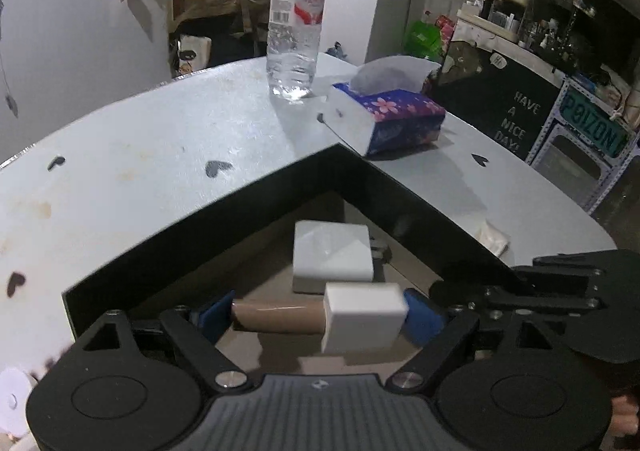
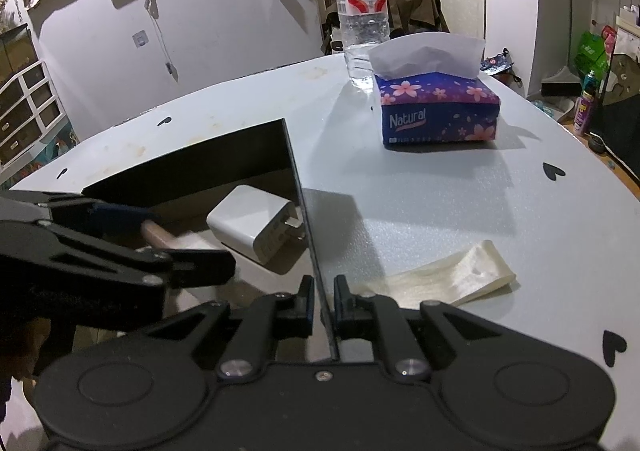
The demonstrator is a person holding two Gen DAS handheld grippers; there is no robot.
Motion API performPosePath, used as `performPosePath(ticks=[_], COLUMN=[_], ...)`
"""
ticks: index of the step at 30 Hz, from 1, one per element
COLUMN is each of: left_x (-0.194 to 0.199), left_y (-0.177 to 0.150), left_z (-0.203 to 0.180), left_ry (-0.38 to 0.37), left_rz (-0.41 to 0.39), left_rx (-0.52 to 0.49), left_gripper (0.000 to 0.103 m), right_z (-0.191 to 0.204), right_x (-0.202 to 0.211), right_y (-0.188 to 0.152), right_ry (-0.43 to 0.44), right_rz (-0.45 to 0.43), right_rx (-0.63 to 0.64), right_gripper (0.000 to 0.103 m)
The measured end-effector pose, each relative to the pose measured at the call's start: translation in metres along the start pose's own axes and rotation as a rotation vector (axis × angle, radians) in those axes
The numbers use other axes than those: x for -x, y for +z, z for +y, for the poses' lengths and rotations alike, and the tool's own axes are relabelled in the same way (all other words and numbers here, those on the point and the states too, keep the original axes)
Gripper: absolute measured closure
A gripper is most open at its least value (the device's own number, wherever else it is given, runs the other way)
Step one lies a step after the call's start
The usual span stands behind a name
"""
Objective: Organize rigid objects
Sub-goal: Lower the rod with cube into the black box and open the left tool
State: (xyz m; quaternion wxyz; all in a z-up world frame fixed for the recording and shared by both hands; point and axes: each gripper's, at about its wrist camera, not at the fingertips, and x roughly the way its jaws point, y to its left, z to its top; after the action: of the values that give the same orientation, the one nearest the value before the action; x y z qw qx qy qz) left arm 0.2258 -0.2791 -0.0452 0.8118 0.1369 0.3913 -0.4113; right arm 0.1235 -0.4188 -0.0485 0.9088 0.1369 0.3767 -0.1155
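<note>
two grippers at box: left gripper [image 1: 320, 315] clamps tan-handled white block [image 1: 362, 317] lower centre; right gripper [image 2: 321, 305] pinches black box wall [image 2: 304, 219].

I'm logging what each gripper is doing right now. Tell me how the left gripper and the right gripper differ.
The left gripper is shut on a tan stick with a white block head, held over the inside of the black box; the right gripper is shut on the box's thin wall. The left gripper's fingers are spread wide around its load, the right's nearly together. Both are at the same box, which holds a white charger.
</note>
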Motion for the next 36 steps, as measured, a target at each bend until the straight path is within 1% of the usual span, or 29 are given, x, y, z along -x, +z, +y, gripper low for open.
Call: performPosePath(ticks=[1, 3, 6, 16, 17, 19, 21, 22, 24, 25, 27, 30, 33, 36], left_x=[0.002, 0.004, 0.008, 0.021, 0.023, 0.026, 0.029, 0.03, 0.032, 0.032, 0.028, 0.017, 0.004, -0.005], left_y=[0.0, -0.002, -0.004, -0.012, -0.013, -0.014, -0.014, -0.014, -0.015, -0.016, -0.018, -0.019, -0.017, -0.011], left_z=[0.001, 0.005, 0.006, 0.001, 0.0, -0.003, -0.005, -0.006, -0.008, -0.008, -0.01, -0.012, -0.009, -0.005], left_ry=[0.003, -0.016, -0.013, -0.013, -0.011, 0.004, 0.023, 0.022, -0.001, -0.014, -0.03, -0.045, -0.006, 0.029], left_rz=[-0.007, -0.016, -0.023, -0.037, -0.039, -0.031, -0.016, -0.007, 0.019, 0.032, 0.067, 0.126, 0.158, 0.162], left_rx=[0.006, 0.022, 0.033, 0.007, -0.003, -0.045, -0.084, -0.101, -0.131, -0.14, -0.161, -0.175, -0.171, -0.167], left_gripper=[0.005, 0.005, 0.005, 0.005, 0.007, 0.021, 0.041, 0.046, 0.06, 0.063, 0.078, 0.081, 0.081, 0.081], right_z=[0.0, 0.0, 0.001, 0.001, 0.001, 0.001, 0.001, 0.001, 0.001, 0.001, 0.001, 0.001, 0.001, 0.001], right_x=[0.0, -0.001, -0.003, -0.004, -0.004, -0.004, -0.004, -0.004, -0.004, -0.004, -0.005, -0.005, -0.006, -0.006], right_y=[0.0, 0.0, 0.0, 0.0, 0.0, 0.0, 0.0, 0.0, 0.0, 0.0, 0.0, 0.0, 0.0, 0.0], right_ry=[0.0, -0.001, -0.002, -0.003, -0.003, -0.002, -0.003, -0.002, -0.002, -0.002, 0.0, 0.0, 0.002, 0.003], right_rz=[0.0, 0.002, 0.005, 0.009, 0.009, 0.009, 0.009, 0.009, 0.01, 0.009, 0.009, 0.01, 0.01, 0.011], right_rx=[0.0, 0.001, 0.001, 0.0, 0.0, 0.0, 0.001, 0.0, 0.0, 0.0, -0.001, 0.0, -0.001, -0.001], right_gripper=[0.092, 0.092, 0.091, 0.091, 0.091, 0.091, 0.091, 0.091, 0.091, 0.091, 0.091, 0.09, 0.09, 0.09])
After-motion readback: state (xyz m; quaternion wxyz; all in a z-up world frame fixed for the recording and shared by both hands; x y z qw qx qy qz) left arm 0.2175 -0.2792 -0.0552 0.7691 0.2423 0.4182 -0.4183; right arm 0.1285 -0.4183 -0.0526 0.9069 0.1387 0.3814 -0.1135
